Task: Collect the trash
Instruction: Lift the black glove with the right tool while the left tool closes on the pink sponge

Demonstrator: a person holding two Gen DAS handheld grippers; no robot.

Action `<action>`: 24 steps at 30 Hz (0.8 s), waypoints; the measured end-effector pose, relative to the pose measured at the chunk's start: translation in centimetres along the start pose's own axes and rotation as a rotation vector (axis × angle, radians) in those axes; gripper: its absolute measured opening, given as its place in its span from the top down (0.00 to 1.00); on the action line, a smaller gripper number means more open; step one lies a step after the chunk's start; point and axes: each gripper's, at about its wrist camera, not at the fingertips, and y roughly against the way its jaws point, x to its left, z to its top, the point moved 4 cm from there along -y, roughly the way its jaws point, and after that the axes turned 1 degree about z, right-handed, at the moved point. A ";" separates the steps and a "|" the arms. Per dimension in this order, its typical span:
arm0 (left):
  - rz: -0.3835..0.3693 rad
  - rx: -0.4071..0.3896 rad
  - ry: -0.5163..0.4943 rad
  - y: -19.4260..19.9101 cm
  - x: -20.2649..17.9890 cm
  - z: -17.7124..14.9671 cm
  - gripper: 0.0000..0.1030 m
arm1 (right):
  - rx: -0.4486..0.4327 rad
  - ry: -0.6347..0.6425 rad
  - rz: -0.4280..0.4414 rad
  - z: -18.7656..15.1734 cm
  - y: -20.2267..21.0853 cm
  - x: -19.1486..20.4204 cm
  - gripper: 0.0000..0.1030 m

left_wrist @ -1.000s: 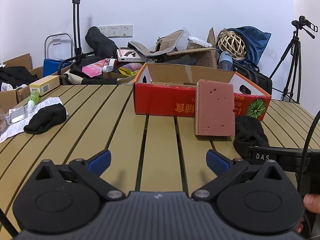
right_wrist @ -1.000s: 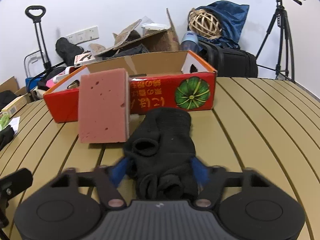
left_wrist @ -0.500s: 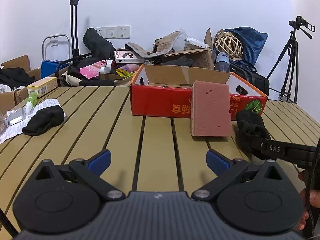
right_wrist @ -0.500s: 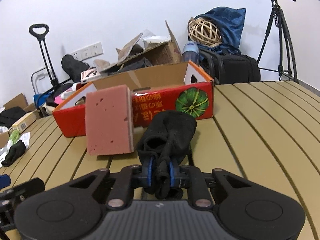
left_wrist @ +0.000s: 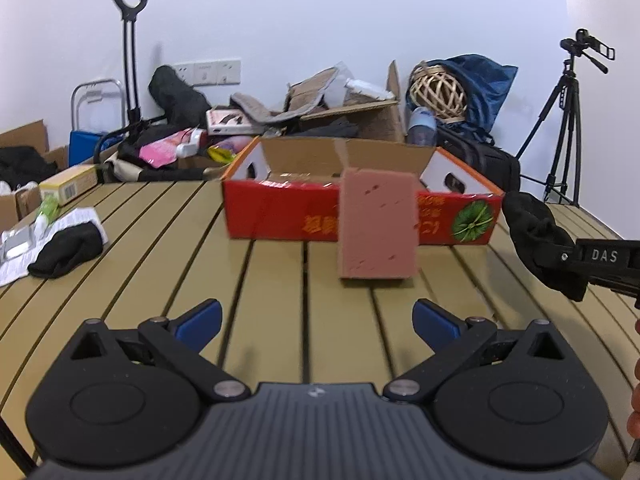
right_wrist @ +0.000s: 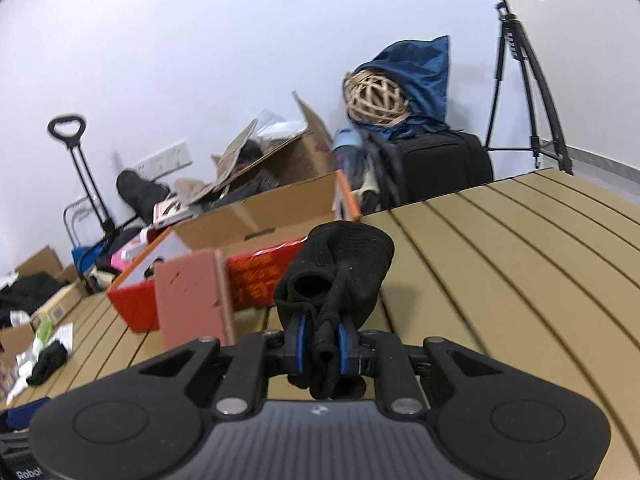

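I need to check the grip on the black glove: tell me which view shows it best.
The right wrist view: the black glove fills the centre, pinched in the right gripper. The left wrist view shows it only at the right edge, partly behind that gripper's arm.

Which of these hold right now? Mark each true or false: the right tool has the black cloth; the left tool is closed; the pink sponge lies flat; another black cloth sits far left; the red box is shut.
1. The right tool grips the black cloth. True.
2. The left tool is closed. False: it is open and empty.
3. The pink sponge lies flat. False: it stands upright before the red box.
4. A second black cloth lies on the table's far left. True.
5. The red box is shut. False: its top is open.
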 end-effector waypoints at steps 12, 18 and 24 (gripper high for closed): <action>0.070 0.066 -0.020 -5.5 -3.8 2.7 0.00 | -0.071 -0.118 -0.013 2.1 2.4 -5.5 0.85; 0.066 0.074 0.001 -7.8 -4.7 3.3 0.00 | -0.085 -0.188 -0.012 2.4 2.8 -8.4 0.85; 0.077 0.084 0.005 -9.3 -5.9 3.7 0.00 | -0.093 -0.228 -0.035 2.5 2.9 -10.6 0.85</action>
